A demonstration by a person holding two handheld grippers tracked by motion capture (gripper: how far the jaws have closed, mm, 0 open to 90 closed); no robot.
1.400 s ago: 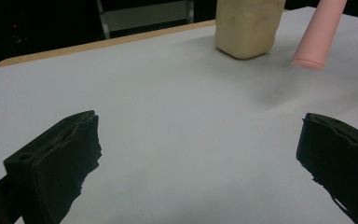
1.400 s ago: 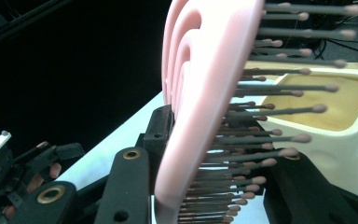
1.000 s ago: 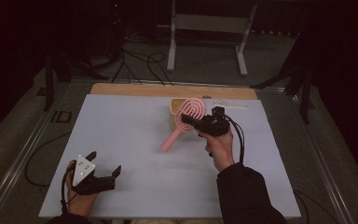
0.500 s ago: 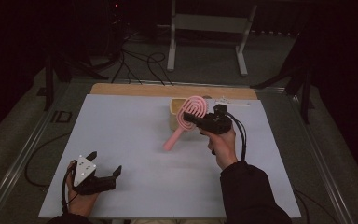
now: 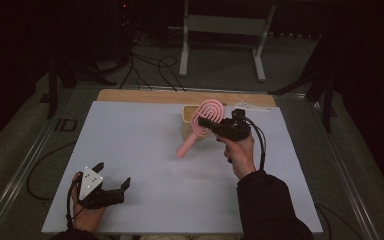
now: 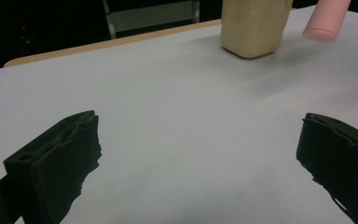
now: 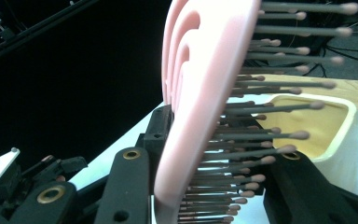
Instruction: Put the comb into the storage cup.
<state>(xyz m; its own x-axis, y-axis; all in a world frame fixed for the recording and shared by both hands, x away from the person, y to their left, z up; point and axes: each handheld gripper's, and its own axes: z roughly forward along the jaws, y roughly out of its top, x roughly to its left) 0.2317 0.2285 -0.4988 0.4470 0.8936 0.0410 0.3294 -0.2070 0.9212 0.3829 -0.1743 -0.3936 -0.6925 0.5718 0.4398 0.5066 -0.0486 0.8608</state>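
Barely any change since a second ago: pink hairbrush (image 5: 203, 122) edged a touch nearer the cream container (image 5: 187, 116), otherwise hanging much as before, and left gripper (image 5: 111, 183) parked in the same spot at the near left of the white table (image 5: 145, 150). Right gripper (image 5: 207, 125) clamped on the brush head, one jaw against the smooth pink back, the other pushed in among the bristles, as seen in the right gripper view (image 7: 200, 116). Brush held in the air, head up by the container's rim, handle slanting down toward the middle of the table with its tip clear of the surface. Left gripper's jaws spread wide over bare tabletop, nothing between them. Container standing upright near the far edge, open mouth showing yellow inside (image 7: 317, 126); empty as far as can be told, though the floor of it sits in shade. Risks from here: a grip bearing partly on springy bristles, so possible twisting or slipping of the brush under a quick swing; a long handle hanging low and likely to knock the rim and tip or shove a light container if brought across carelessly. No brand, label or readable writing on the brush, the container or the table.
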